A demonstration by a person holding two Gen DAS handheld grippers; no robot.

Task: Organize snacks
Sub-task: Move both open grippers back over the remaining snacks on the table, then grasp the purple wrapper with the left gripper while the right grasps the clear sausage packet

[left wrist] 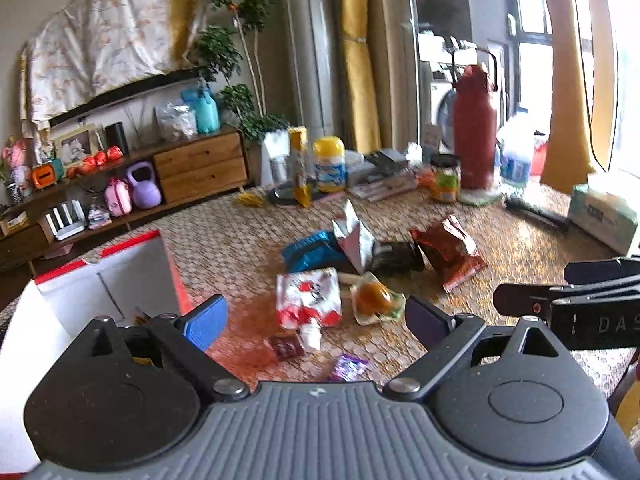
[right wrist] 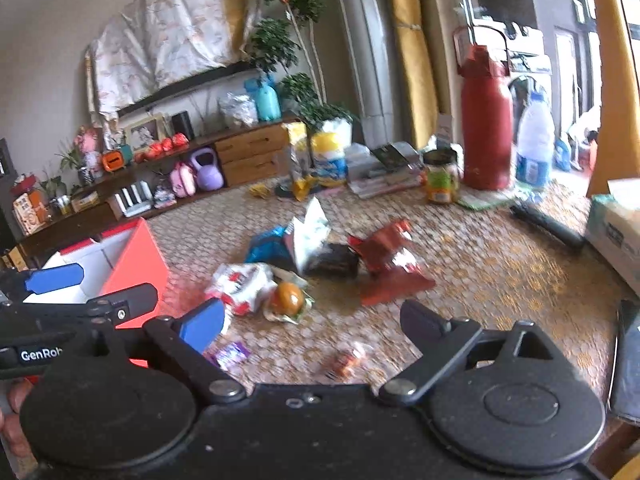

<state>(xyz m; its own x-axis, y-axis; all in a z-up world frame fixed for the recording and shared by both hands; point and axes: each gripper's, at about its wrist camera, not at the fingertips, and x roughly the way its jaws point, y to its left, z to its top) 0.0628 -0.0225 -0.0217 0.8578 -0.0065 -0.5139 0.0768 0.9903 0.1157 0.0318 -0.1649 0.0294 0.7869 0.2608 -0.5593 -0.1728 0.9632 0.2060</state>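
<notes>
Red-edged box (left wrist: pixel 120 272) beside scattered snacks (left wrist: pixel 310 300); both tongs gape.

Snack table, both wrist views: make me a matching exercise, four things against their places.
Things:
1. red crinkled snack bag
2. red-and-white open cardboard box
3. tall red thermos flask
4. small purple candy wrapper

Places:
A. far edge of the table, beside a clear plastic water bottle
B. nearest the left gripper, between its open fingers
C. left end of the table
D. right of the black snack packet

Pairs: 1-D, 2-C, 3-A, 4-B
</notes>
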